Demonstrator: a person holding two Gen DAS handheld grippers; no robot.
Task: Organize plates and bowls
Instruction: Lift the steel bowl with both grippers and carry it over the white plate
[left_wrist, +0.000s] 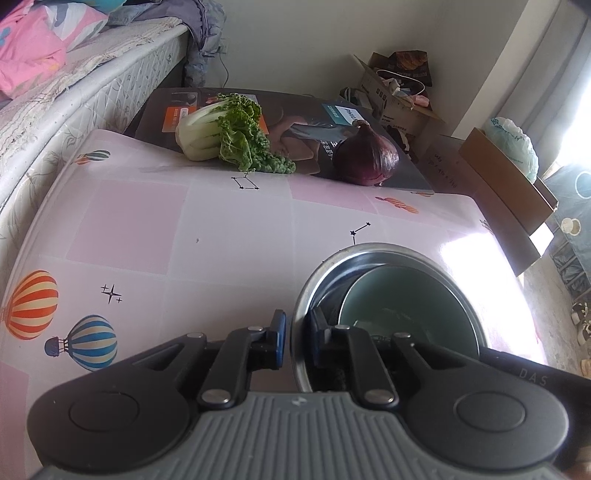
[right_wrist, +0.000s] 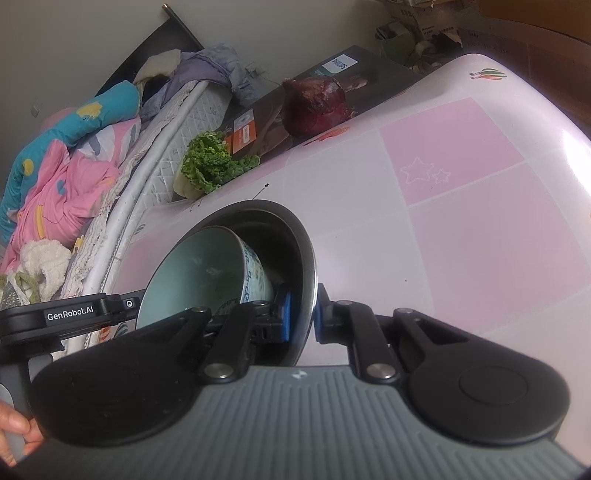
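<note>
Steel bowl (left_wrist: 384, 258): near the bench's front edge, toward its right side, rim pinched from two sides.
Ceramic bowl (right_wrist: 207, 273): pale green inside, patterned outside, lying tilted inside the steel bowl.
Left tongs (left_wrist: 295, 332): narrow, clamped on the steel bowl's left rim, one pad outside, one inside.
Right tongs (right_wrist: 303, 310): narrow, clamped on the opposite rim, likewise astride the wall.
Key relation: the nested bowls sit directly between both tongs, neither hand nearer; a level lift looks needed or the ceramic bowl may slide.
Bench (left_wrist: 166, 229): glossy pink-and-white cloth with balloons.
Far edge: greens (left_wrist: 232, 136) and red onion (left_wrist: 367, 155) on a flat box (left_wrist: 295, 110).
Room: bed (left_wrist: 74, 92) alongside the left edge, cartons beyond.
</note>
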